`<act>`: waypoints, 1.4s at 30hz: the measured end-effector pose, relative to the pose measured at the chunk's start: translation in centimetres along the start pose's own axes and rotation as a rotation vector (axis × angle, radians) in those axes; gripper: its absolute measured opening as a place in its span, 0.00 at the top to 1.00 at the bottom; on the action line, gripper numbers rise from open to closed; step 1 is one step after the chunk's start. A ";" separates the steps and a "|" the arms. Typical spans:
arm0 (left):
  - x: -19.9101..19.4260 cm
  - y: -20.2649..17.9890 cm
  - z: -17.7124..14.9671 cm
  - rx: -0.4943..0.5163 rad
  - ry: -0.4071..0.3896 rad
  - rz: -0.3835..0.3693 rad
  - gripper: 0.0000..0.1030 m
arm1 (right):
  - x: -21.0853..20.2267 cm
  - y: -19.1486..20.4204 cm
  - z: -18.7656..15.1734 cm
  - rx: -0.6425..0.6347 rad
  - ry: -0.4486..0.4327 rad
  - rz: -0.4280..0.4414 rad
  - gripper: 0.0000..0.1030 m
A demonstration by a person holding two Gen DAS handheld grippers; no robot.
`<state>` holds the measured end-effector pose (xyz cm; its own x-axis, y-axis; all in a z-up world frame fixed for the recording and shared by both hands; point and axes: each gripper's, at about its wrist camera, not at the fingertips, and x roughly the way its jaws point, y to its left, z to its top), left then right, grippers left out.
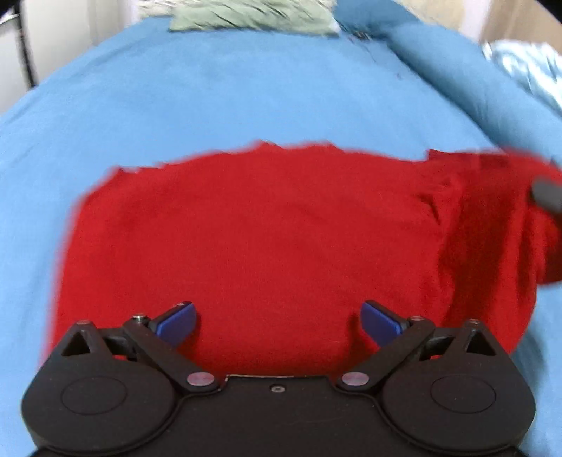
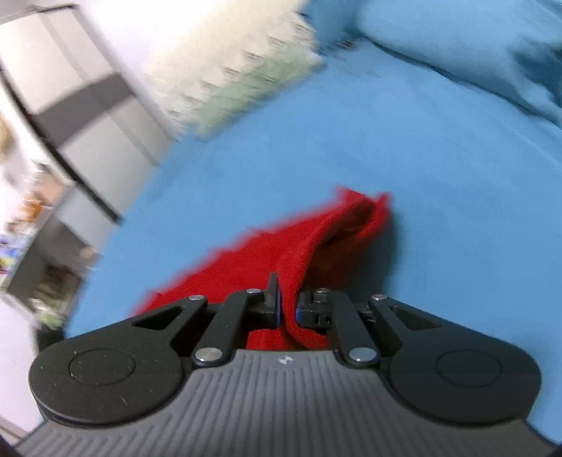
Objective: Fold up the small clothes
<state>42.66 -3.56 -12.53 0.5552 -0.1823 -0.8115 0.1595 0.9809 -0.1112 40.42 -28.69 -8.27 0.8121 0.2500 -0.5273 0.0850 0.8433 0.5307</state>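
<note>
Crosswise, red garment (image 1: 263, 239), right-lifted.

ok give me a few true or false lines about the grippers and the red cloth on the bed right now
1. The left gripper is open above the red cloth. True.
2. The right gripper is open and holds nothing. False: it is shut on a fold of the red cloth.
3. The cloth lies on a blue sheet. True.
4. The cloth is green. False: it is red; a greenish fringed item lies farther back.
</note>
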 end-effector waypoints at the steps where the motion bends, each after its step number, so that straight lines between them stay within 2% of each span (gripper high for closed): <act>1: -1.4 1.5 -0.2 -0.025 -0.016 0.005 0.01 | 0.1 2.1 0.5 -0.022 -0.006 0.054 0.78; 3: -3.9 4.9 -1.2 -0.074 -0.040 0.007 0.01 | 1.0 6.4 0.5 -0.076 0.011 0.185 0.78; 4: -5.0 6.7 -2.0 -0.100 -0.051 0.018 0.00 | 2.0 9.0 0.0 -0.122 0.047 0.262 0.78; 7: -7.1 11.2 -5.1 -0.160 -0.072 0.084 0.00 | 6.1 16.0 -3.7 -0.306 0.194 0.372 0.79; 9: -7.4 13.4 -7.3 -0.188 -0.076 0.142 0.00 | 10.0 19.4 -7.5 -0.403 0.332 0.359 0.79; 11: -7.4 14.9 -9.6 -0.215 -0.069 0.189 0.00 | 13.6 21.2 -11.3 -0.482 0.441 0.291 0.79; 13: -7.1 15.7 -10.3 -0.224 -0.043 0.197 0.00 | 15.7 21.8 -13.9 -0.506 0.487 0.261 0.79; 17: -7.8 15.9 -9.8 -0.222 -0.073 0.165 0.00 | 15.6 22.0 -13.9 -0.493 0.456 0.289 0.71; 18: -8.1 15.5 -9.7 -0.207 -0.089 0.159 0.00 | 15.0 21.9 -13.7 -0.496 0.449 0.301 0.57; 19: -8.5 15.1 -9.6 -0.186 -0.108 0.147 0.00 | 14.2 21.8 -13.3 -0.493 0.441 0.315 0.28; 21: -9.3 14.4 -9.8 -0.143 -0.154 0.101 0.00 | 11.7 21.3 -11.9 -0.483 0.365 0.345 0.10; 22: -9.7 14.0 -9.9 -0.122 -0.176 0.074 0.00 | 10.0 20.7 -11.0 -0.476 0.294 0.363 0.09; 24: -9.9 13.0 -9.9 -0.082 -0.200 0.037 0.00 | 7.5 19.2 -10.3 -0.451 0.208 0.349 0.09; 27: -9.1 12.3 -10.1 -0.085 -0.196 0.019 0.01 | 4.4 16.6 -11.0 -0.508 0.100 0.190 0.08; 29: -8.6 12.2 -10.0 -0.120 -0.195 0.002 0.02 | 3.4 15.0 -13.0 -0.577 0.083 0.086 0.08; 33: -8.2 12.0 -10.0 -0.149 -0.209 0.023 0.02 | 2.7 12.4 -17.1 -0.641 0.100 -0.015 0.09; 38: -7.6 11.9 -9.4 -0.137 -0.212 0.055 0.02 | 4.3 11.2 -20.3 -0.620 0.119 -0.096 0.11; 42: -7.0 12.1 -9.2 -0.149 -0.212 0.057 0.02 | 5.0 10.4 -20.7 -0.525 0.074 -0.128 0.11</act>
<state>33.13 10.19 -13.46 0.7212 -0.1211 -0.6821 0.0099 0.9863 -0.1646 33.39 -8.82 -19.11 0.7697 0.1466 -0.6214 -0.1345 0.9887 0.0667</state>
